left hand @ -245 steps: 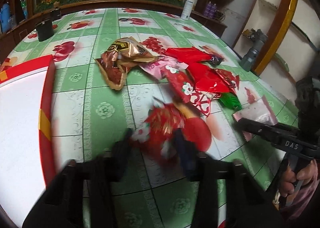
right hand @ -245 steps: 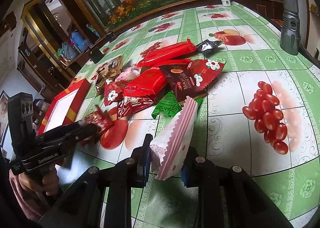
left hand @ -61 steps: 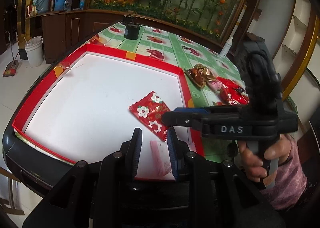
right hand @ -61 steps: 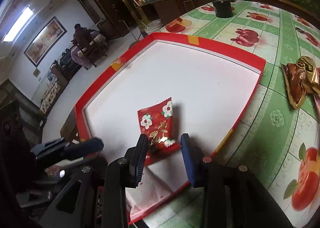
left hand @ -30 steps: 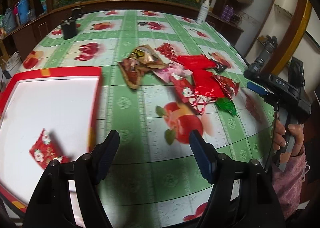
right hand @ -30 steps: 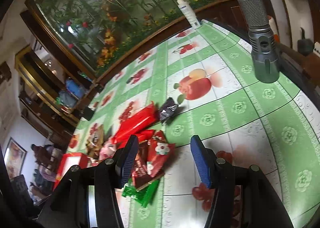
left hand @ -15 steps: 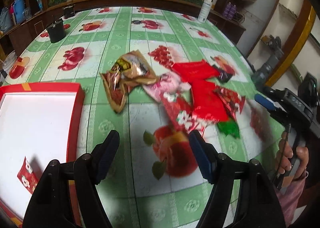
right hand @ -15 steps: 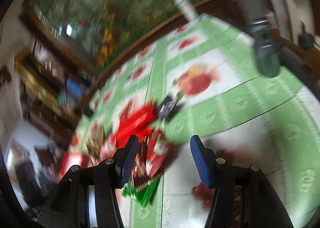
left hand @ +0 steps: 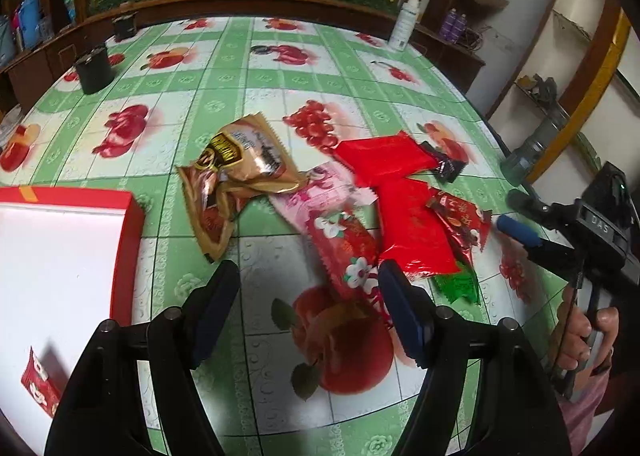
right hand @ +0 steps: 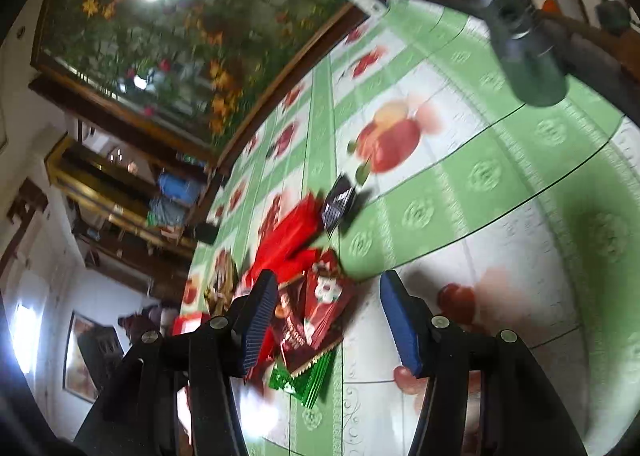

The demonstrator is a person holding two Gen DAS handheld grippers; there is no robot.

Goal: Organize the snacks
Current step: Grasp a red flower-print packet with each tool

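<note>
Hovering over the tabletop [left hand: 256, 80], the left gripper [left hand: 308, 296] and right gripper [right hand: 328, 316] both have released, empty jaws above the snack pile [left hand: 408, 216].

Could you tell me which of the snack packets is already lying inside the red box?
Only the small red packet with white flowers, at the box's near corner in the left wrist view. All the other packets lie heaped on the green tablecloth.
</note>
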